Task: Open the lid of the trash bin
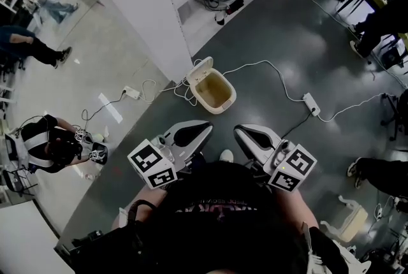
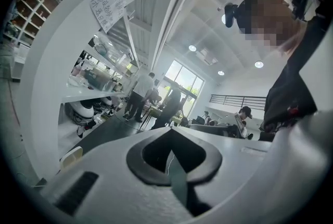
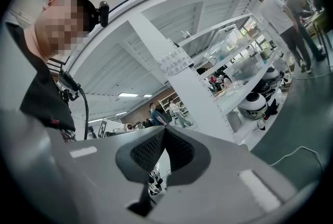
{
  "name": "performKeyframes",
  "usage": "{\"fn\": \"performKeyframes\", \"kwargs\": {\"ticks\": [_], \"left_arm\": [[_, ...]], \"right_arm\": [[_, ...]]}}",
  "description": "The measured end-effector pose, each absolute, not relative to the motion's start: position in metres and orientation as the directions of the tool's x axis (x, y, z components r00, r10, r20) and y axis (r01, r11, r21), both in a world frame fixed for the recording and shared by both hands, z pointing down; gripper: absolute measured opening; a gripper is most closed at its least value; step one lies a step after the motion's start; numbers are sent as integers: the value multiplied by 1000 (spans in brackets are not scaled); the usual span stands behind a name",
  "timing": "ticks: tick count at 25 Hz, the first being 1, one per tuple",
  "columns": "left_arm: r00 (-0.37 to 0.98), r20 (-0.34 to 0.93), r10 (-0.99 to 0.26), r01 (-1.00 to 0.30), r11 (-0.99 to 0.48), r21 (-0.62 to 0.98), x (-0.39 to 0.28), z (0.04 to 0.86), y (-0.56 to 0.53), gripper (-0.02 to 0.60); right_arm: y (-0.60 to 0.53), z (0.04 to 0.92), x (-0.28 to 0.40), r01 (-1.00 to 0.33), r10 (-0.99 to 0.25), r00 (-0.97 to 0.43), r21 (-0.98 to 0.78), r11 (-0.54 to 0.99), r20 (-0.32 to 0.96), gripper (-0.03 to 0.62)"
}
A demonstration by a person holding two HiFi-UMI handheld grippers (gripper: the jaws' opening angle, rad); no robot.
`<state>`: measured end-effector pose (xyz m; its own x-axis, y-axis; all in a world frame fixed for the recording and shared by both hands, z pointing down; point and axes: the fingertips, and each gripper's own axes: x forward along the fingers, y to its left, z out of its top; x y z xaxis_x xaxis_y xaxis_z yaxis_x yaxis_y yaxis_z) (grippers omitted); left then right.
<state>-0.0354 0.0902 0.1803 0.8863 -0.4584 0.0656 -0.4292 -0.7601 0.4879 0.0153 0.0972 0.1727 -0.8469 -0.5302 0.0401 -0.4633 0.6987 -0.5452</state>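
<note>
Bright, even indoor light; fisheye bending and dark corners.

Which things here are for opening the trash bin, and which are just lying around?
For the job:
trash bin
lid
left hand-held gripper
right hand-held gripper

Just lying about:
white cable
power strip
</note>
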Motion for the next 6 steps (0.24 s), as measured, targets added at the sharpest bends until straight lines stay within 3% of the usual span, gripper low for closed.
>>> {"fn": "performKeyframes", "kwargs": {"ticks": [6], "left_arm": [[883,64,-465,-432,-754,494,-41,181,88,2]], "right_arm": [[94,173,9,-460,-523,-851,-543,703,44,6]]}}
